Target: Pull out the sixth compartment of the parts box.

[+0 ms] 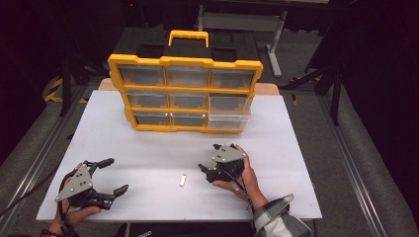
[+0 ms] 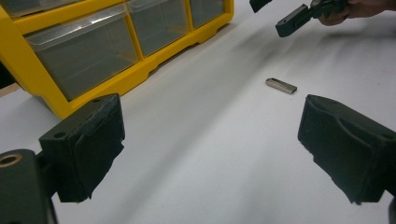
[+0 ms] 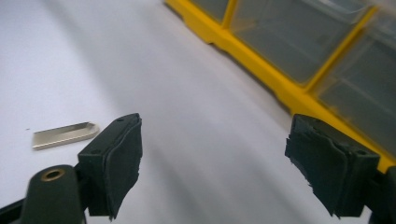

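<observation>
A small flat silver metal piece lies on the white table, in front of a yellow organizer with clear drawers. My left gripper rests open near the front left corner, its jaws wide apart and aimed toward the piece. My right gripper is open just right of the piece, held by a hand. In the right gripper view the piece lies left of the left jaw, outside the gap. Nothing sits between either pair of jaws.
The organizer's bottom right drawer stands pulled out a little. The organizer's yellow base runs close ahead of the right gripper. The right gripper appears far off in the left gripper view. Dark floor and metal frames surround the table.
</observation>
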